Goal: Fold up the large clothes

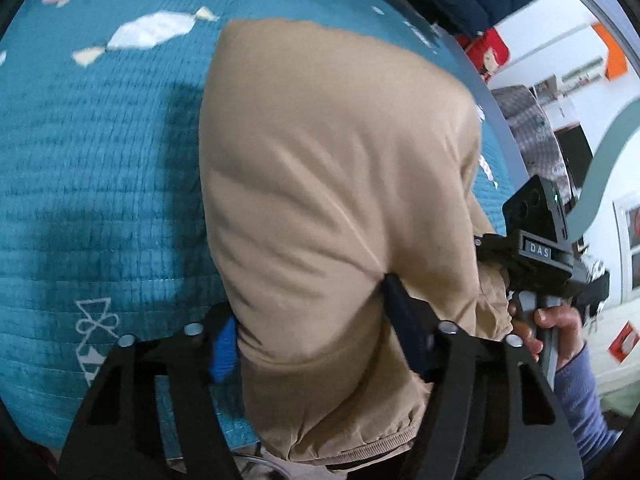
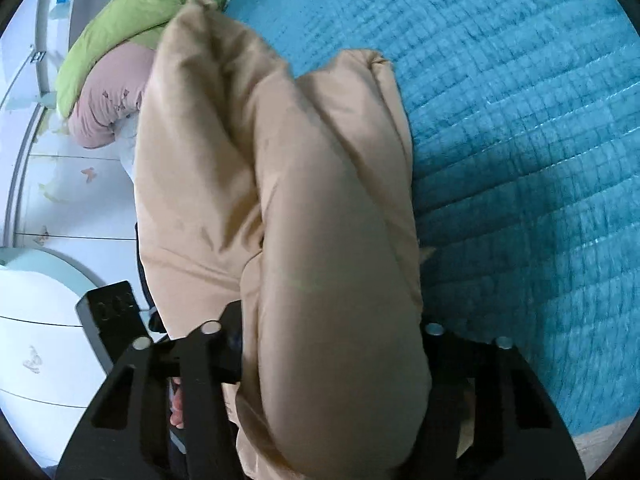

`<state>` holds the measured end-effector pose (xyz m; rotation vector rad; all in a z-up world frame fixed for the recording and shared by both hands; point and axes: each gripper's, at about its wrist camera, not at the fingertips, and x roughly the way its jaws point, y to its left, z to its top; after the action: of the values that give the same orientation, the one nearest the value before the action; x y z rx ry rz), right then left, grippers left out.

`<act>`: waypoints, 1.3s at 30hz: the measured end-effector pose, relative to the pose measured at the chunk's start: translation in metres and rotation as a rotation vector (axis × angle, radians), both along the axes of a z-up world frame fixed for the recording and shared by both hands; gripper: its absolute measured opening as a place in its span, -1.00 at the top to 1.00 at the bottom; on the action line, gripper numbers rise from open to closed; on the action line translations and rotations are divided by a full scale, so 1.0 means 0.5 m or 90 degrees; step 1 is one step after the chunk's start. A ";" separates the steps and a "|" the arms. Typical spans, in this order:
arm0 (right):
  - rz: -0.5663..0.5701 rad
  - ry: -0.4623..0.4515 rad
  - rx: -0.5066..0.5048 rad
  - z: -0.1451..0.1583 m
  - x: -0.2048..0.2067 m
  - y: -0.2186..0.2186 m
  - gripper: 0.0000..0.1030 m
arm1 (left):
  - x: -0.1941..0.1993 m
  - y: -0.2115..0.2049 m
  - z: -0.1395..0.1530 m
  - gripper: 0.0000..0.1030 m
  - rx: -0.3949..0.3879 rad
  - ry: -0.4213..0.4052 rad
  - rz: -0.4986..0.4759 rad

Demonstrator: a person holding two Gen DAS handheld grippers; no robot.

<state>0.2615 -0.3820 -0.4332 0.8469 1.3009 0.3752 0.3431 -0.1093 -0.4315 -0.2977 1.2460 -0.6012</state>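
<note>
Both pairs of jaws are closed onto thick bunches of the same tan padded jacket (image 1: 336, 184), the fabric filling the gap between the fingers in each wrist view, so neither grip can be called loose. The left gripper (image 1: 316, 340) pinches the garment near a ribbed hem band, and the right gripper (image 2: 332, 344) clamps a puffy fold that may be a sleeve or a side panel; which one I cannot tell. The jacket runs lengthwise away from both grippers, out over the teal quilted bedspread (image 1: 100, 168), its far end lying toward the middle of the bed while the gripped end sits at the near edge. In the left view the right gripper's body and the person's right hand (image 1: 556, 320) show just beside the jacket, so the two grips are close together on the same end. Both grippers point forward and somewhat down along the garment. Judging from this, the next move turns on carrying the held end forward along that long axis over the far end, and neither arm is clearly nearer.
</note>
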 end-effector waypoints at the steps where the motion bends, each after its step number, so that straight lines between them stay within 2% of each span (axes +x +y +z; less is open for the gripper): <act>1: 0.002 -0.006 -0.009 0.011 -0.003 0.017 0.14 | -0.003 0.000 0.007 -0.17 -0.003 -0.007 -0.002; 6: 0.023 -0.041 -0.005 0.072 -0.026 0.087 0.21 | -0.011 0.055 0.072 -0.12 -0.029 -0.057 -0.002; 12: 0.040 -0.092 0.021 0.134 -0.008 0.223 0.22 | -0.010 0.155 0.158 -0.12 -0.039 -0.109 0.015; 15: 0.054 -0.115 0.036 0.163 0.033 0.295 0.22 | -0.019 0.238 0.206 -0.12 -0.032 -0.144 0.033; 21: 0.105 -0.167 0.080 0.230 0.142 0.516 0.22 | -0.006 0.449 0.301 -0.12 -0.019 -0.202 0.098; 27: 0.167 -0.189 0.134 0.262 0.269 0.779 0.22 | 0.023 0.668 0.384 -0.12 0.053 -0.250 0.180; 32: 0.200 -0.173 0.174 0.262 0.312 0.969 0.22 | 0.048 0.838 0.419 -0.12 0.132 -0.262 0.242; 34: 0.209 -0.166 0.179 0.252 0.332 1.046 0.22 | 0.065 0.892 0.423 -0.12 0.148 -0.255 0.262; 36: 0.215 -0.154 0.172 0.247 0.340 1.085 0.21 | 0.075 0.950 0.409 -0.13 0.157 -0.238 0.284; 39: 0.232 -0.137 0.092 0.205 0.353 1.152 0.17 | 0.092 1.004 0.350 -0.13 0.214 -0.193 0.295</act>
<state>0.4380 0.1941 -0.3308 0.6653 1.2352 0.8346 0.3889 0.3928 -0.2566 -0.1940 0.9216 -0.0295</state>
